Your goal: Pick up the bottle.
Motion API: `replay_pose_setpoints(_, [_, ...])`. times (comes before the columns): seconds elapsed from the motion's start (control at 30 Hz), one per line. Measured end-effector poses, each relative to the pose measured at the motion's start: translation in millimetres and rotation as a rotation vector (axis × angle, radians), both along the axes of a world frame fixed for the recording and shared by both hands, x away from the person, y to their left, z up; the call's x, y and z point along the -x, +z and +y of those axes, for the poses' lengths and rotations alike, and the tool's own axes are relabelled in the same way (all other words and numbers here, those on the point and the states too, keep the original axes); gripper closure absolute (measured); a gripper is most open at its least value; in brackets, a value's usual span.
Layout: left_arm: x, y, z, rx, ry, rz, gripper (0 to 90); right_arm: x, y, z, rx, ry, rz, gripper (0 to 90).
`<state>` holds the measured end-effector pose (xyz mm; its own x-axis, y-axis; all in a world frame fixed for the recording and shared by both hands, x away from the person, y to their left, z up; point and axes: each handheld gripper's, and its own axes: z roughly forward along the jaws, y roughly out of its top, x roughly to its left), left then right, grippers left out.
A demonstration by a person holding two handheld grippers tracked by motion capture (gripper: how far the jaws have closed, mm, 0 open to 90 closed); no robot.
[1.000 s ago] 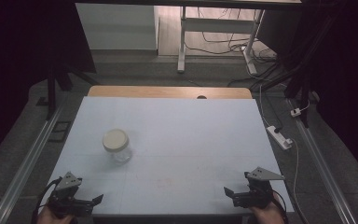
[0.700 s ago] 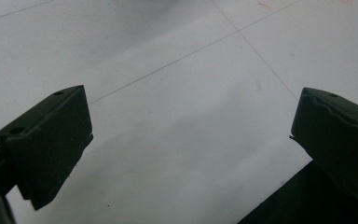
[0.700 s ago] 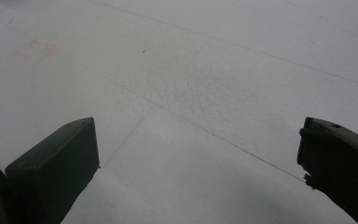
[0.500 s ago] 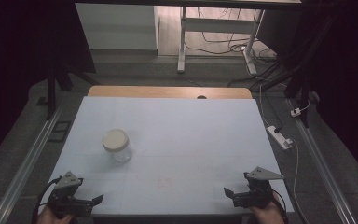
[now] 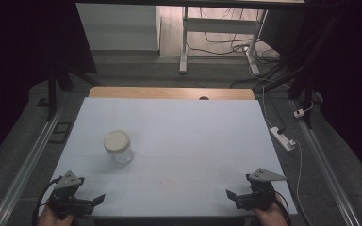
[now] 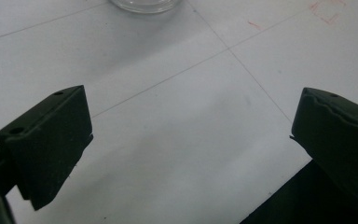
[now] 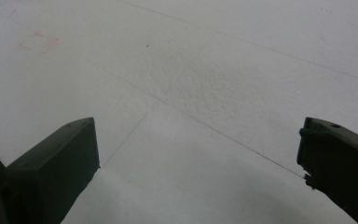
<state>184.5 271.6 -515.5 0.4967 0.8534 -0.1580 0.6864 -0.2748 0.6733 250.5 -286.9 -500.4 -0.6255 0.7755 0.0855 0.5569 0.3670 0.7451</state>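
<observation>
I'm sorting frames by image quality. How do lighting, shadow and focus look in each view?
High view: the white table is evenly lit, the surroundings fall into near-black, and the jar is slightly soft. Left gripper view: the jar's base casts a soft grey shadow toward the camera; the left gripper has blurred near jaws. Right gripper view: dimmer and grainy, with the right gripper dark and featureless.

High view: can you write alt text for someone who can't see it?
A lidded glass jar stands on the left half of a white table. At the near edge, the left hand-held gripper and right hand-held gripper sit at opposite corners, jaws open, apart from the jar.
</observation>
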Motion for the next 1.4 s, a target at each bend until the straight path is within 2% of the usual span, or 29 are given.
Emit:
replay_pose_setpoints(0.37, [-6.5, 1.0, -1.2, 0.014, -0.023, -0.017, 0.0, -0.4, -0.3, 0.4, 0.007, 0.005, 0.004, 0.0])
replay_pose_setpoints(0.5, [-10.4, 2.6, -2.7, 0.017, -0.042, -0.025, 0.0, -0.4, -0.4, 1.0, 0.011, 0.006, 0.003, 0.0])
replay_pose_setpoints(0.67, [-14.4, 1.2, -2.8, 0.043, -0.086, -0.028, 0.0, -0.3, -0.4, 1.7, 0.018, 0.009, 0.002, 0.0])
replay_pose_setpoints(0.9, [-20.6, -0.3, -6.6, 0.031, -0.114, -0.045, 0.0, -0.3, -0.5, 1.9, 0.020, 0.011, 0.003, 0.0])
replay_pose_setpoints(1.17, [-31.1, -0.2, -6.2, 0.035, -0.087, -0.045, 0.0, -0.5, -0.6, 2.2, 0.022, 0.013, 0.004, 0.0])
replay_pose_setpoints(1.4, [-42.0, 1.5, -4.8, 0.042, -0.068, -0.062, 0.0, -0.8, -0.9, 2.4, 0.023, 0.013, 0.007, 0.0])
